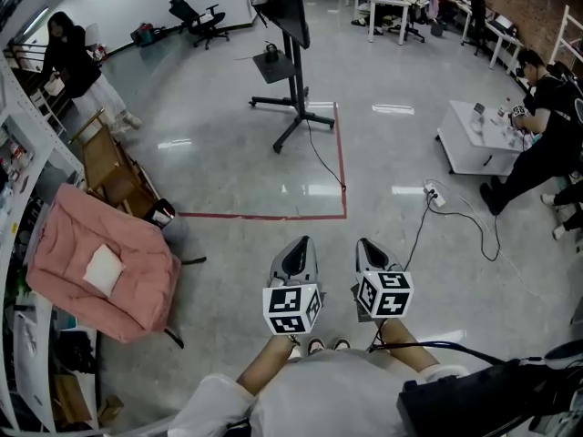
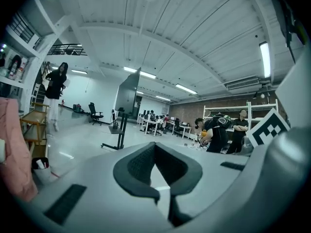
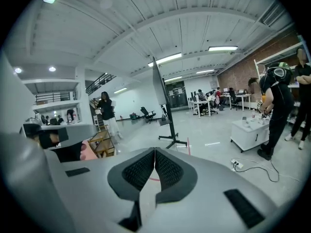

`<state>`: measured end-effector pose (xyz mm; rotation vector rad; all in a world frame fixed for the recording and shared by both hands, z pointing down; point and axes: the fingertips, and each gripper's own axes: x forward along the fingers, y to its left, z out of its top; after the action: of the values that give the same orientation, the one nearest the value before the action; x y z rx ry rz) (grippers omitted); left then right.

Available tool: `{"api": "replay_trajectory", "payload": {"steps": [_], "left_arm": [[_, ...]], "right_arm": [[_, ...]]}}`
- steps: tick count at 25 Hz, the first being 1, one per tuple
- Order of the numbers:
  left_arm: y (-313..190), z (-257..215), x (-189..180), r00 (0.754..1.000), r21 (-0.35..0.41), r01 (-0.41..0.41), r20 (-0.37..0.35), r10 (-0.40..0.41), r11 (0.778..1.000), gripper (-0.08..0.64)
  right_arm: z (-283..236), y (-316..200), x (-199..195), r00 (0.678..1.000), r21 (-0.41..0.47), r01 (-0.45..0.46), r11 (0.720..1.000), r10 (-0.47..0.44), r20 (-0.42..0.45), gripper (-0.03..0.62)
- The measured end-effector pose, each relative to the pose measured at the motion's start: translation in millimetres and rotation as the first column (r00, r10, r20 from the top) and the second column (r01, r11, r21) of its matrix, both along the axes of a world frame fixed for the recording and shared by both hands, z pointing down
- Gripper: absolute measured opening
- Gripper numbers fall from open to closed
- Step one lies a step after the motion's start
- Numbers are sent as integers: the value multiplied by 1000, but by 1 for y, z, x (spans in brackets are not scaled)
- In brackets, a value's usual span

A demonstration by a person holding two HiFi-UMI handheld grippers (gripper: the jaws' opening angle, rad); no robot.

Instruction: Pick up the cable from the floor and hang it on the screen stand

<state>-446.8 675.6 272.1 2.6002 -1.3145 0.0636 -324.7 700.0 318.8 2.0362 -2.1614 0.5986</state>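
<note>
The black screen stand [image 1: 293,53] rises at the far middle of the floor; it also shows in the left gripper view [image 2: 121,125] and the right gripper view [image 3: 163,101]. A thin black cable [image 1: 323,157] trails from its base toward the red tape corner. Another black cable [image 1: 460,215] runs from a white power strip [image 1: 435,194] on the floor at the right, and shows in the right gripper view [image 3: 260,169]. My left gripper [image 1: 301,242] and right gripper [image 1: 367,242] hang side by side above the floor, well short of both cables. Each is shut and holds nothing [image 2: 155,143] [image 3: 155,149].
A pink armchair [image 1: 100,262] and a wooden rack [image 1: 109,167] stand at the left by shelves. At the right, a person in black [image 1: 547,144] bends over a low white table [image 1: 474,139]. Red tape [image 1: 342,162] marks the floor. Another person [image 1: 77,66] stands far left.
</note>
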Motion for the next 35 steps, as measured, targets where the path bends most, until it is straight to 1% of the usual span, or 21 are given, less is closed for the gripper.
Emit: {"api": "replay_trajectory", "payload": {"steps": [5,7,9,13,20,26,30,35], "left_arm": [[-18,14,-6,1000,-29,-12,12,13,1000,3],[-23,18,-3,999,-39,-29,19,30,999,3],[-31,20,3,998,-34,-45,32,46,998,3],[-53,27,16,997,-34,-60,38,62,998,3],[-129,38,49,997,-43,-62,50,64,997,3],[-196,35,89,996,-42,-63,59,66,997,3],[-231,36,117,995,-50,-64,79,68,997,3],[-271,38,139,994,-64,-39,103,45,997,3]], "right_arm": [[15,-9,11,998,-43,-53,998,54,25,18],[22,-13,17,997,-64,-70,996,72,32,18],[27,-22,23,996,-76,-79,994,82,39,18],[37,-46,33,996,-92,-76,993,81,44,18],[46,-127,68,996,-101,-71,992,77,53,18],[48,-193,115,995,-128,-68,989,76,60,18],[50,-231,150,993,-136,-80,987,90,72,18],[52,-272,175,992,-144,-65,988,79,94,18]]}}
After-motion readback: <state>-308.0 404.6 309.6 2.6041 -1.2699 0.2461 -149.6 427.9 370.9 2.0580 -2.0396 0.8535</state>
